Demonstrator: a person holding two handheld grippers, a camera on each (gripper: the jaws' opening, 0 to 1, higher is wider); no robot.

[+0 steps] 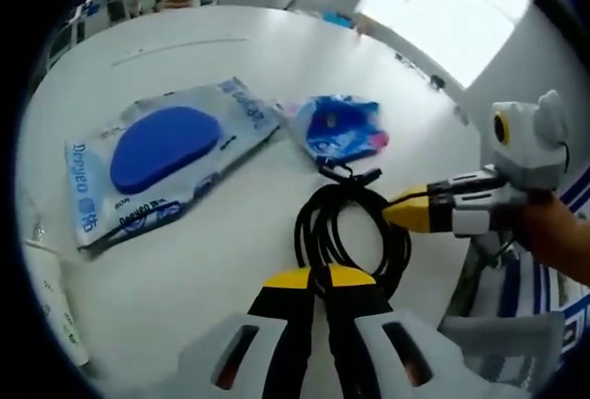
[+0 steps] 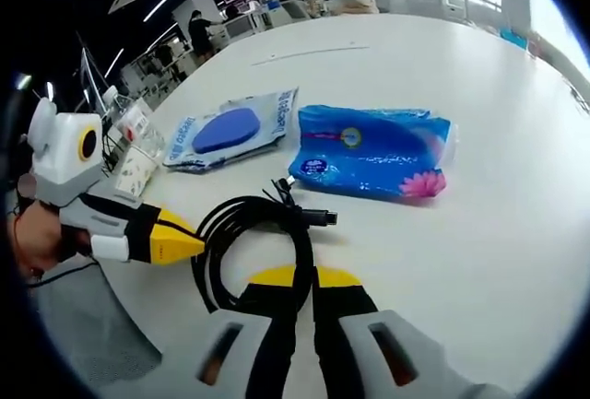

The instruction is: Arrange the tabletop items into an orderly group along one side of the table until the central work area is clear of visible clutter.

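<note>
In the left gripper view I see my left tongs [image 1: 319, 279] pressed together, their yellow tips resting on the near edge of the black cable coil [image 1: 350, 228]; whether they actually clamp a strand I cannot tell. The coil lies flat on the white tabletop [image 1: 212, 270], wound in several loose loops and bound at its far end, where a short plug end sticks out. The right tongs [image 1: 398, 212] enter this view from the right, yellow tips together, touching the coil's right side.

In the right gripper view my right tongs [image 2: 304, 279] are also pressed together, tips over the near arc of the cable coil [image 2: 253, 242]. Here the coil reads as a glossy black oval of stacked loops, with the plug end pointing right, away from the bundle. The left tongs [image 2: 189, 244] come in from the left, tips closed, meeting the coil's left edge.

Beyond the coil lie two soft packs. The wet wipes pack [image 1: 161, 164] is pale, with a large dark blue oval flap and blue lettering; it sits well left of the coil in the left gripper view. The blue tissue pack [image 2: 373, 152] is bright blue plastic with a pink flower printed at one corner, and lies just beyond the plug end, near the coil but apart from it. The two packs lie just beside each other.
</note>
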